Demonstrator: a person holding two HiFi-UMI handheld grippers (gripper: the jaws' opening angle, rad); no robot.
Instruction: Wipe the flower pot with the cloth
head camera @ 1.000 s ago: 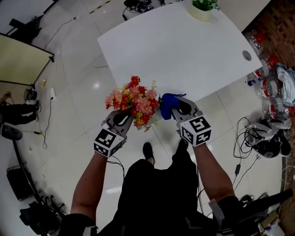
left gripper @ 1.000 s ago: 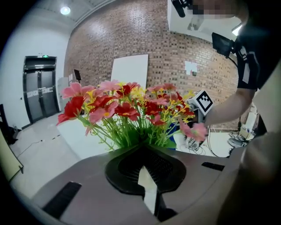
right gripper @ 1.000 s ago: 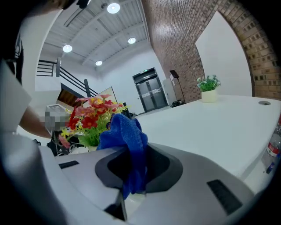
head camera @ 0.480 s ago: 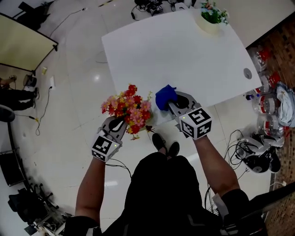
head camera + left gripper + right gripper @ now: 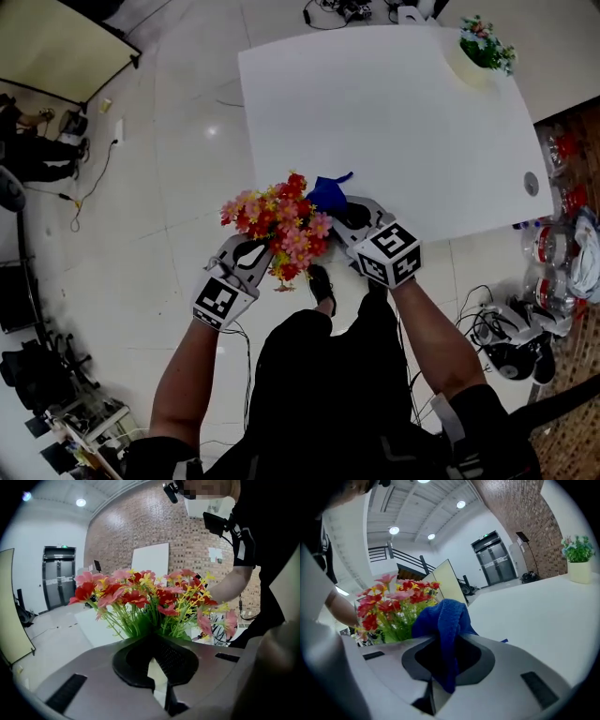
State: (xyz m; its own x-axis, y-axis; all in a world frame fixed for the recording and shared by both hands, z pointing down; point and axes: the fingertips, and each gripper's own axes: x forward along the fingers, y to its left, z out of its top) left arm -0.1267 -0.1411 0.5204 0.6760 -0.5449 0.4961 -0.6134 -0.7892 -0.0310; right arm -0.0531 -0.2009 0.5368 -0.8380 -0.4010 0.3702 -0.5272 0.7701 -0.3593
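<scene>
A bunch of red, pink and yellow artificial flowers (image 5: pixel 278 225) is held in the air over the floor, just off the near edge of the white table (image 5: pixel 394 112). The flower pot shows only as a pale sliver (image 5: pixel 157 672) between the jaws of my left gripper (image 5: pixel 255 251), which is shut on it under the flowers (image 5: pixel 150 597). My right gripper (image 5: pixel 342 211) is shut on a blue cloth (image 5: pixel 328 194), whose bunched end (image 5: pixel 443 618) rests against the right side of the flowers (image 5: pixel 391 606).
A second plant in a cream pot (image 5: pixel 478 52) stands at the table's far right corner. Cables and bottles (image 5: pixel 553 234) lie on the floor at the right. A yellowish board (image 5: pixel 56 42) stands at the far left. The person's shoe (image 5: pixel 321 286) is below the grippers.
Both grippers have come together: the blue cloth, apart from the flowers half a second ago, now lies against them. The flowers have shifted right and nearer the table edge.
</scene>
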